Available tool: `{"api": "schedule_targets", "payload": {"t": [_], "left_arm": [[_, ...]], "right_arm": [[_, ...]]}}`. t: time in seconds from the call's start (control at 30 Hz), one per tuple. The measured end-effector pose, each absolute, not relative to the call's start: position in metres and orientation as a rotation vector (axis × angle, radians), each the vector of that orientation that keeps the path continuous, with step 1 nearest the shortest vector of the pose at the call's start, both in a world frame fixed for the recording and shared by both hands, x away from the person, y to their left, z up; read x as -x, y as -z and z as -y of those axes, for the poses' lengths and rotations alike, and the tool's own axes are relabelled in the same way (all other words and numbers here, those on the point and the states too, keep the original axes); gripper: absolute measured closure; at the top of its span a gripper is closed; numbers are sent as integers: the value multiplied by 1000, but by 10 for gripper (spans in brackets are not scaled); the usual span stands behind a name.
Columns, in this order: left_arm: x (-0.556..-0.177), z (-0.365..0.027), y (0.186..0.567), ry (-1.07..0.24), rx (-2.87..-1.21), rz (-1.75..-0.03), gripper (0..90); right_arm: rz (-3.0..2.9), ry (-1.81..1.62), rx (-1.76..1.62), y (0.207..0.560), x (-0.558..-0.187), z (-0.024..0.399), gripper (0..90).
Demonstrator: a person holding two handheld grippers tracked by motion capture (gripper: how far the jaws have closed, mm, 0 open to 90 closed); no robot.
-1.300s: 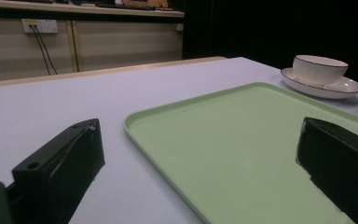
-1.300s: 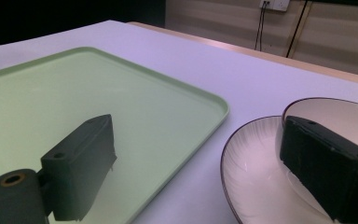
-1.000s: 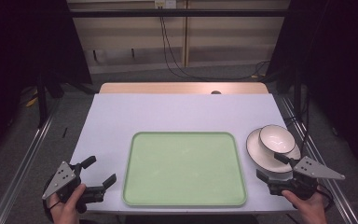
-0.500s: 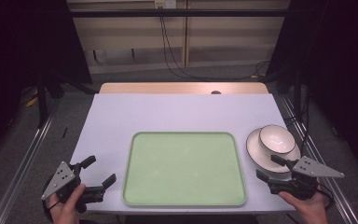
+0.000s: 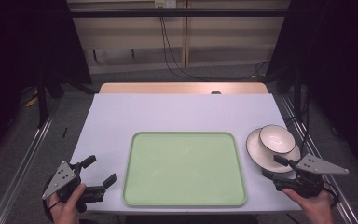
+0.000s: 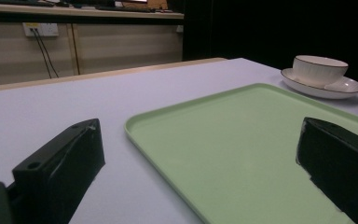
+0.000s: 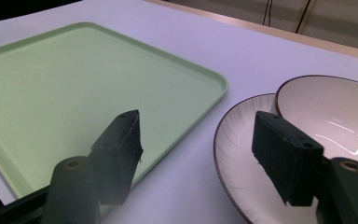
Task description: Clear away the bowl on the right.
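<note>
A pale green tray [image 5: 184,168] lies empty in the middle of the white table. To its right, a white bowl [image 5: 276,139] with a dark rim sits on a white plate [image 5: 261,156]. My right gripper [image 5: 271,166] is open at the plate's near edge. In the right gripper view [image 7: 196,121], one jaw hangs over the plate [image 7: 242,154] and the other over the tray's corner [image 7: 214,81]. My left gripper [image 5: 100,169] is open and empty, just off the tray's near left corner. In the left gripper view [image 6: 199,135], it faces across the tray [image 6: 242,140] toward the bowl [image 6: 319,69].
The white table [image 5: 168,112] has a wooden strip along its far edge [image 5: 182,87]. Metal rails [image 5: 23,158] run along both sides of the table. Cables hang down the wall behind [image 5: 168,42]. Dark curtains stand at the left and right.
The right gripper has edged very slightly to the right beside the plate. The left gripper has held still.
</note>
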State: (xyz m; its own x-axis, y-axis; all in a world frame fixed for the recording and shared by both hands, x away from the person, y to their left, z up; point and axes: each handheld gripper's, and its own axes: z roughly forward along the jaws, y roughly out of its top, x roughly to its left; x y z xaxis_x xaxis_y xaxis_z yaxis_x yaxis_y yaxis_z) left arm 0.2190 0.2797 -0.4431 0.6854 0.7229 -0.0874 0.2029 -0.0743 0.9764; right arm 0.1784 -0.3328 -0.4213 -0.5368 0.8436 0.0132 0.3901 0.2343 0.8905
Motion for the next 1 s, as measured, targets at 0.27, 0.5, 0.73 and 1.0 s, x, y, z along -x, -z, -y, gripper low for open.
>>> {"api": "schedule_targets", "payload": {"t": [0.27,0.5,0.73,1.0], "left_arm": [[-219,-277,443,-508,-1640,-766,9],[-220,-278,444,-506,-1646,-763,9],[-221,-277,444,-512,-1649,-769,9],[-221,-277,445,-500,-1641,-773,9]], "right_arm": [[-2055,-1242,-1149,419,-182,344,352],[-2024,-1189,-1206,407,-195,370,321],[-2010,-1135,-1233,405,-213,383,324],[-2021,-1084,-1309,404,-244,404,309]]}}
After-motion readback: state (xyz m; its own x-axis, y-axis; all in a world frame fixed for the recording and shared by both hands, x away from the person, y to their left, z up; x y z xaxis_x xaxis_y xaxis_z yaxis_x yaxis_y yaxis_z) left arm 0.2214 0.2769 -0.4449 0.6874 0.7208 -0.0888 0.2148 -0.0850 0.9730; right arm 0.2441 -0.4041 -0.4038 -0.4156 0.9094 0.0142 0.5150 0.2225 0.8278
